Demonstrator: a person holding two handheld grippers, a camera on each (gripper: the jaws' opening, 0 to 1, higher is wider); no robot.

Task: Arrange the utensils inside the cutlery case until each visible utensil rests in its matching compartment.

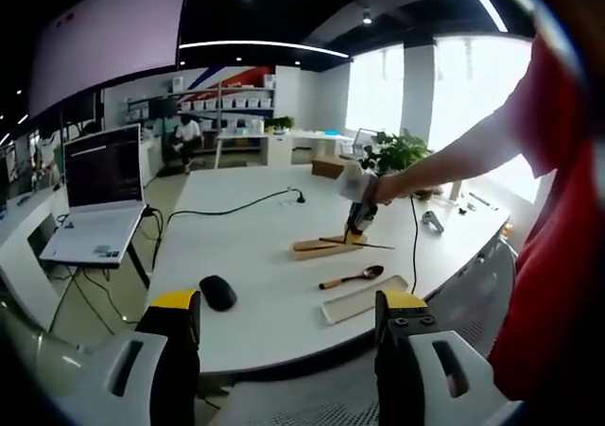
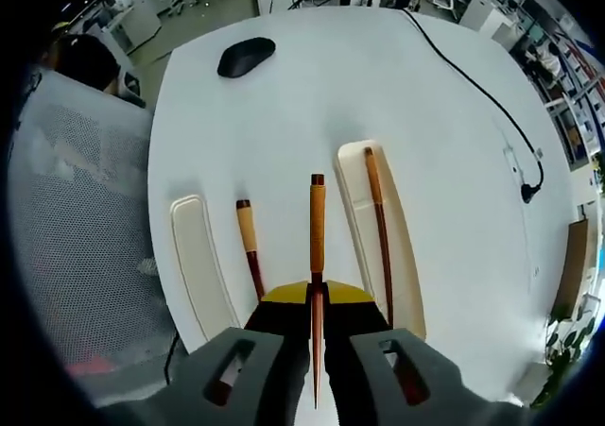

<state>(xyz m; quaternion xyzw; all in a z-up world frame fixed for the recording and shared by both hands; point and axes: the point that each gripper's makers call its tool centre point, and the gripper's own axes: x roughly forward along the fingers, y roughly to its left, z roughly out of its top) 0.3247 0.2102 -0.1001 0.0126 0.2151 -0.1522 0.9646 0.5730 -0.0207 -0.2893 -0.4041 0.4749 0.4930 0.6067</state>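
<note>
In the right gripper view my right gripper (image 2: 317,301) is shut on a brown chopstick (image 2: 317,228) that points forward above the white table. To its right lies a cream case half (image 2: 405,284) holding a second chopstick (image 2: 379,228). To its left lies a wooden spoon (image 2: 249,247), then an empty cream case half (image 2: 197,265). In the left gripper view my left gripper (image 1: 288,305) hangs open at the near table edge. Beyond it are the spoon (image 1: 352,277), the empty case half (image 1: 364,299) and the right gripper (image 1: 358,220) over the other half (image 1: 317,247).
A black mouse (image 2: 246,56) (image 1: 217,292) lies on the table. A black cable (image 2: 477,91) runs across the far side. A laptop (image 1: 95,199) stands on a side table at the left. A mesh chair (image 2: 76,218) is at the table edge. A person's arm (image 1: 454,161) reaches in.
</note>
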